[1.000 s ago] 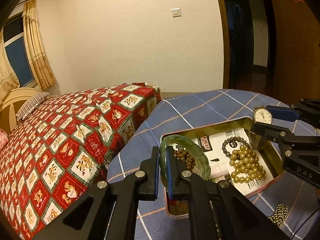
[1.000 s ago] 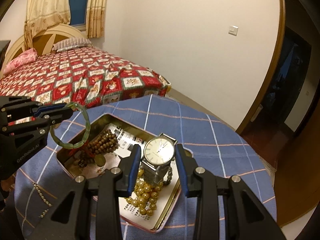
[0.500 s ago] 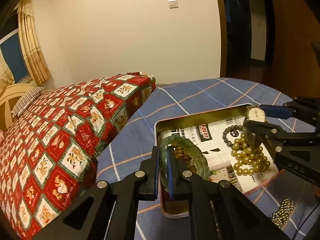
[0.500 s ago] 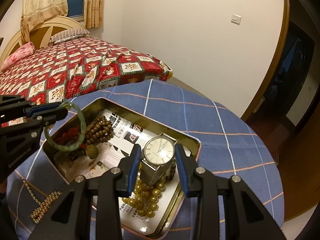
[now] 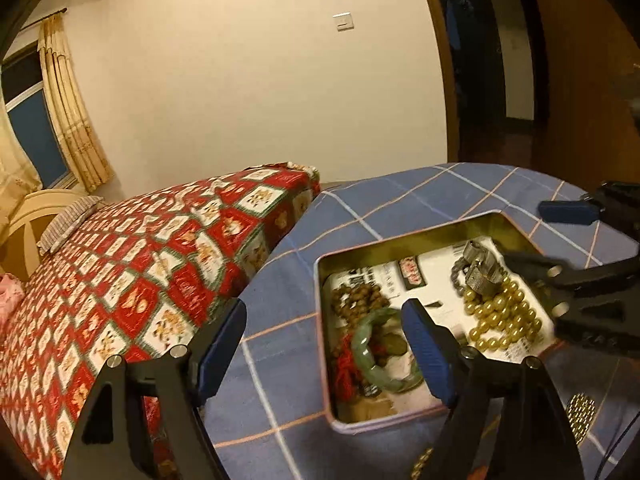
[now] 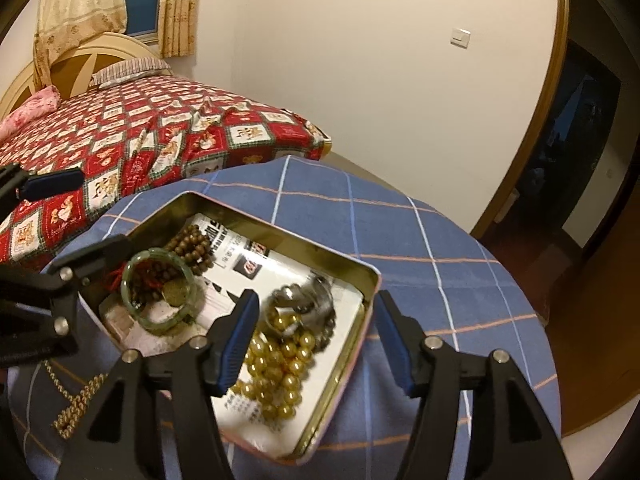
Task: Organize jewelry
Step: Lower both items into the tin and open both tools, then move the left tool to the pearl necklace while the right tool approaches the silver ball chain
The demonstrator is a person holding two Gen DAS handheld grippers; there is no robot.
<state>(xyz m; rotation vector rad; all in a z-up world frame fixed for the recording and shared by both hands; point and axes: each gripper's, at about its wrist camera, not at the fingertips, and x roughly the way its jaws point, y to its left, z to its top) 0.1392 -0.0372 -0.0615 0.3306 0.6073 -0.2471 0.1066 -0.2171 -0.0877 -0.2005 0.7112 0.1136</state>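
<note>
- My left gripper [image 5: 324,344] – jaws opening, empty – tilts down; the green jade bangle [image 5: 374,356] lies in the gold rectangular tin [image 5: 322,320] beneath.
- My right gripper [image 6: 314,338] – jaws opening – angles above the silver metal wristwatch [image 6: 304,300], lying free.

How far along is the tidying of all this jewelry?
Mostly done: the green bangle, watch, gold beads and brown beads lie in the tin. Nothing is in hand: the left gripper and right gripper are opening, nothing between their jaws. Left: the gold chain outside on the cloth.
</note>
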